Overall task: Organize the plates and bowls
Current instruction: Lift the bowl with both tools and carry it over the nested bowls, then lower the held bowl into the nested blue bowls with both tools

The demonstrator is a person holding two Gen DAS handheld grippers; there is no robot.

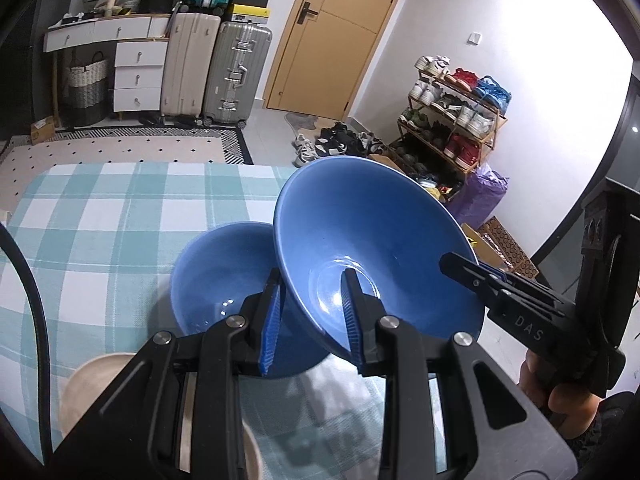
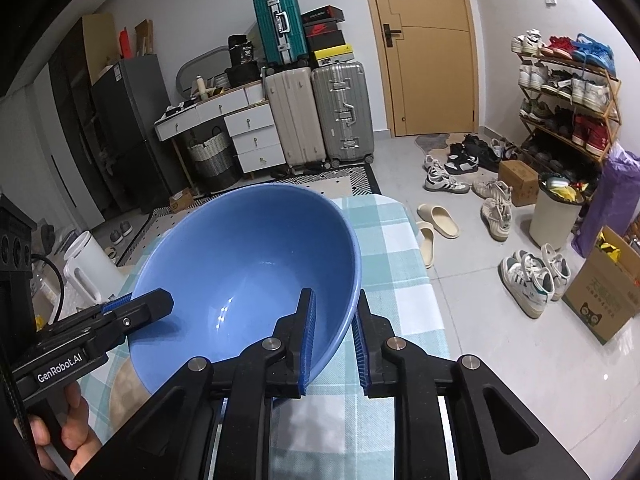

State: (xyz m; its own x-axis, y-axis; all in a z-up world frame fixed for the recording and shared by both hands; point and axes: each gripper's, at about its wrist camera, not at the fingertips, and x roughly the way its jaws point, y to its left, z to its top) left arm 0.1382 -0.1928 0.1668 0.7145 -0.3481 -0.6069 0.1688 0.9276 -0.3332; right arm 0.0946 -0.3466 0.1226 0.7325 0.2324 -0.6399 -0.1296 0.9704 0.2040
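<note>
A blue bowl (image 1: 368,220) hangs tilted above the checked tablecloth (image 1: 100,208), held from both sides. My left gripper (image 1: 312,276) is shut on its near rim, one pad inside and one outside. My right gripper (image 1: 454,262) clamps the rim on the right. In the right wrist view the same bowl (image 2: 248,260) fills the middle, with my right gripper (image 2: 334,294) shut across its near rim and the left gripper (image 2: 164,296) on the far left rim. A second blue bowl (image 1: 224,272) sits upright on the table just below and to the left. A beige plate (image 1: 92,384) lies at the near left.
The table's far edge drops to a tiled floor with scattered shoes (image 2: 448,176). Suitcases (image 2: 340,116) and drawers stand by the far wall. A shoe rack (image 1: 452,120) and a cardboard box (image 2: 604,292) are on the right. A white jug (image 2: 88,264) stands left of the table.
</note>
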